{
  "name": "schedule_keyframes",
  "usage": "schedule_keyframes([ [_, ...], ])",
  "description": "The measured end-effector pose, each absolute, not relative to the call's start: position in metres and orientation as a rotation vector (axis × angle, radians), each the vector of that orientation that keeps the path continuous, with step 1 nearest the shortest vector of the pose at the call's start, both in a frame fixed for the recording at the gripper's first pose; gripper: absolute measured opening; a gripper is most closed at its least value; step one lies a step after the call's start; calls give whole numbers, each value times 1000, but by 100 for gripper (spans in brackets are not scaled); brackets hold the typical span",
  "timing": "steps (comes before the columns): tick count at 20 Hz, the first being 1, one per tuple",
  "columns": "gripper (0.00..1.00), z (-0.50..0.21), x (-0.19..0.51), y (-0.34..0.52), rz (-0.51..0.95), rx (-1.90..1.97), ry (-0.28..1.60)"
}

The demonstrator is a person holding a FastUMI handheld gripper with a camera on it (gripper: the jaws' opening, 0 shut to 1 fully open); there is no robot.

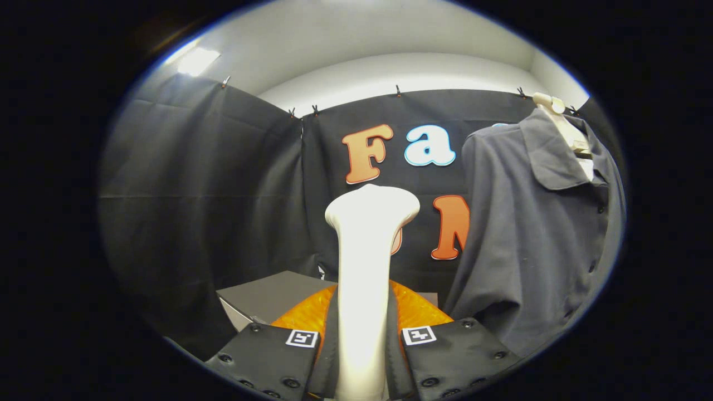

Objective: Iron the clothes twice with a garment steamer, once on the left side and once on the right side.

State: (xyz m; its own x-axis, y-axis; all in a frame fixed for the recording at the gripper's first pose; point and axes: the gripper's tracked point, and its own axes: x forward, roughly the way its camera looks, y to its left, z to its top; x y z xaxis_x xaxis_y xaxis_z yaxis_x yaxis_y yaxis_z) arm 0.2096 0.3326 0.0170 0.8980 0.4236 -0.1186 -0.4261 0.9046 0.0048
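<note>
Gripper view:
Gripper (362,356): its two fingers are closed on the handle of the garment steamer, one pressing from each side, so the steamer is clamped between them.
Garment steamer (367,262): white, it stands upright between the fingers and rises ahead of them; its wider head (372,207) is on top, in front of the back wall.
Fingers (267,356): each carries a small square marker near the steamer handle.
Shirt (540,234): a dark grey polo shirt with a collar and a row of buttons, hanging on a pale hanger (562,125) to the right of the steamer, beyond the right finger. It is apart from the steamer head, not touching it.
Orange part (415,309): a shiny orange surface shows just behind the fingers, on both sides of the handle; I cannot tell what it belongs to.
Surface: a grey box (267,298) with a flat top lies low, beyond the left finger and left of the steamer.
Room: black cloth walls (200,195) hang on the left and at the back, held along their top edge by small clips (397,89). Above them is a white ceiling (390,50) with a bright light (196,60) at the upper left.
</note>
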Motion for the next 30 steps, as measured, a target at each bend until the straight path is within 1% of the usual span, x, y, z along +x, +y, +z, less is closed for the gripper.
schedule_keyframes([
  [3, 41, 29, 196, 296, 413, -7, 87],
  [10, 41, 50, 167, 209, 302, -9, 26],
  [17, 41, 48, 148, 136, 166, -27, -12],
  [22, 41, 28, 144, 119, 155, -32, 5],
  [30, 41, 7, 166, 107, 149, -17, 51],
])
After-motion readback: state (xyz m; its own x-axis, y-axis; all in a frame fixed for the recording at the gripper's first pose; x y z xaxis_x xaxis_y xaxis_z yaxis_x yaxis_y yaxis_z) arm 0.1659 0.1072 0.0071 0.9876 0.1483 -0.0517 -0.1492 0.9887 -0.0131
